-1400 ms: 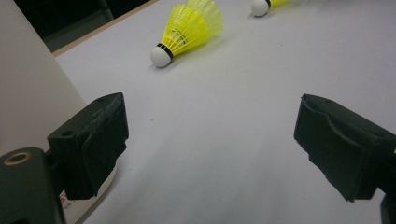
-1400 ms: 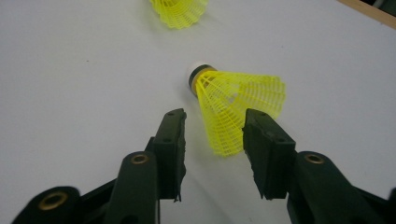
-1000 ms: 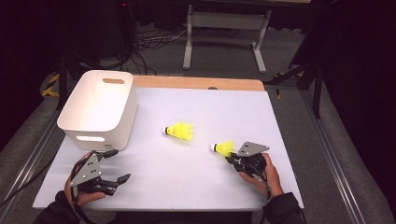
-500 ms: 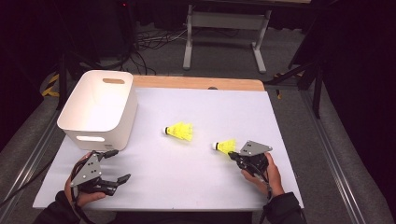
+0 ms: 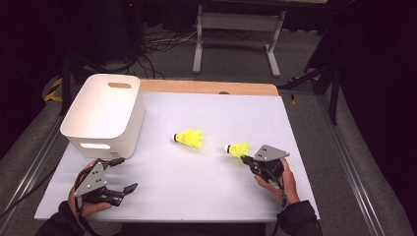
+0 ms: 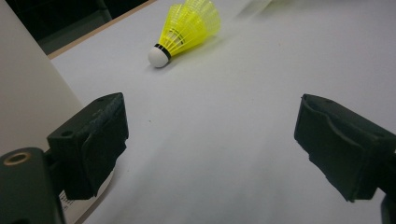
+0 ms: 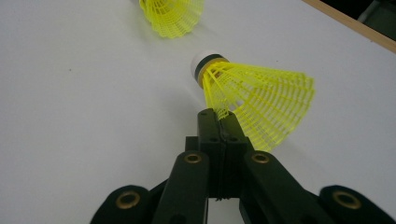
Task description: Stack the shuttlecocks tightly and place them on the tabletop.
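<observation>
Barely anything shifted: right gripper (image 7: 219,116) jaws just pinched together on the shuttlecock (image 7: 252,100) skirt. Left gripper (image 6: 210,135) waits, jaws apart. Lift gently; that mesh crushes easily.

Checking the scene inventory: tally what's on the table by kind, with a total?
Yellow shuttlecocks: 2, one loose mid-table, one pinched by its skirt in the right tongs
White bin: 1
Total: 3
</observation>
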Action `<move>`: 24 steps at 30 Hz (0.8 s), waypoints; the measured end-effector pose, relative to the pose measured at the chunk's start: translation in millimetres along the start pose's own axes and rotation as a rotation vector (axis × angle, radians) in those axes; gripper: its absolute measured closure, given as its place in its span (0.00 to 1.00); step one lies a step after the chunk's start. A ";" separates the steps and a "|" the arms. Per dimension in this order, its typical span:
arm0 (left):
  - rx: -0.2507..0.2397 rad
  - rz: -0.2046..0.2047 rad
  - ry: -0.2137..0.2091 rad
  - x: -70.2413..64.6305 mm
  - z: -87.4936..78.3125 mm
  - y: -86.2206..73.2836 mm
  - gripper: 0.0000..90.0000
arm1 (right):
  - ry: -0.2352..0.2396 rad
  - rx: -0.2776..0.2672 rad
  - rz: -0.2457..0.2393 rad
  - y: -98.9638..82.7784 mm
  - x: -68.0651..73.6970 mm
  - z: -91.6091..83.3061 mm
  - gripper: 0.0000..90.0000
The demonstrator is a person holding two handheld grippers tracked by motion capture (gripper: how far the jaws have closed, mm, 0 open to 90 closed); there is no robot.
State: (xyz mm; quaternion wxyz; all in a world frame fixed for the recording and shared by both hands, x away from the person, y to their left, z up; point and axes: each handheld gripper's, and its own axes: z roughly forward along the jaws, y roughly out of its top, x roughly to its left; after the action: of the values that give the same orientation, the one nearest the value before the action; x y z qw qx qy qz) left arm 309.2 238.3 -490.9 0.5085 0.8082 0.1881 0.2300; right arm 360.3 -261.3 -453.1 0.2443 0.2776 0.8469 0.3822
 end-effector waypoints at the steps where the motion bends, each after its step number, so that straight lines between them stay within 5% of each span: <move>1: 0.000 0.001 -0.002 0.0 0.1 0.0 0.12 | 0.003 -0.006 0.004 1.3 -0.5 0.6 1.00; 24: 0.005 -0.002 -0.010 0.1 2.9 -0.4 0.12 | 0.051 -0.045 -0.021 31.4 -5.3 25.6 1.00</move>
State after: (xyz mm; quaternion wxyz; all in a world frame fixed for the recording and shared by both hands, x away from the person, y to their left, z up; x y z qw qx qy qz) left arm 310.9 236.4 -492.4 0.5077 0.8105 0.1869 0.2247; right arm 389.1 -234.3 -442.5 0.2330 0.2535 0.8468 0.4054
